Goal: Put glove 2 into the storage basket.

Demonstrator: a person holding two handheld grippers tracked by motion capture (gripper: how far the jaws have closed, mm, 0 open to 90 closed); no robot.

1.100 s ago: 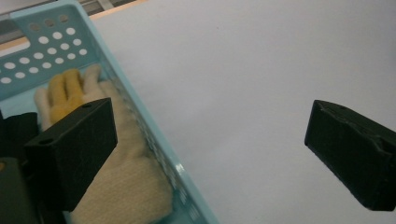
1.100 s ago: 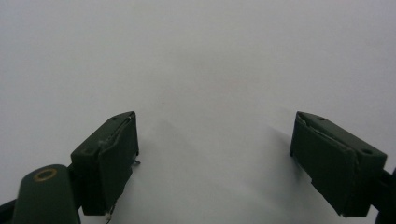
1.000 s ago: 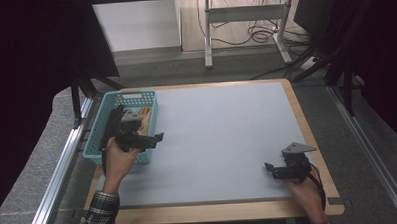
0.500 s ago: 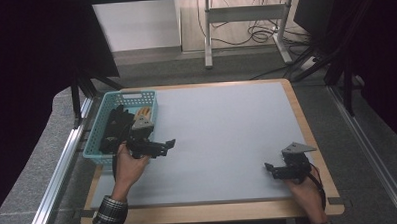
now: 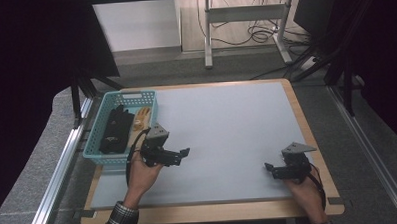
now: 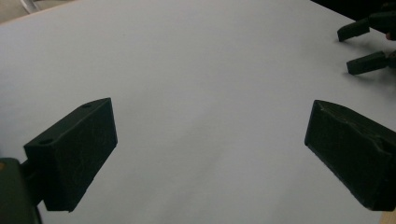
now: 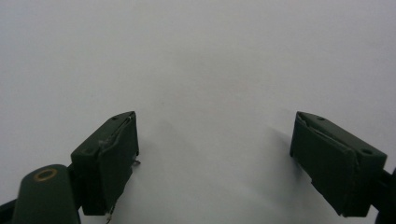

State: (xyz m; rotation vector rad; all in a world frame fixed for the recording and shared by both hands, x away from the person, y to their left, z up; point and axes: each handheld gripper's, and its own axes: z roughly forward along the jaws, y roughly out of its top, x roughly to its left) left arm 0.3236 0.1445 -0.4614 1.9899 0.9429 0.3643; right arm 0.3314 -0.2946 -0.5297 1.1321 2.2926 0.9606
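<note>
Left tongs point(image 5: 184, 153) have slid out of the basket point(image 5: 94, 145) toward mid-frame, jaws apart and empty. Right tongs point(image 5: 269, 168) wait lower right, also apart. Gloves point(image 5: 116, 129) sit in the basket; go back in low and pinch one.

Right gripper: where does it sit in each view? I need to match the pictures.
High view: the right gripper is at lower right, jaws pointing left.
Left gripper view: it is in the top right corner, two jaw tips held apart.
Right gripper view: its own jaws rise from the bottom, open, with nothing between them.
Shared landmark: the white mat lies under it in all three.
</note>
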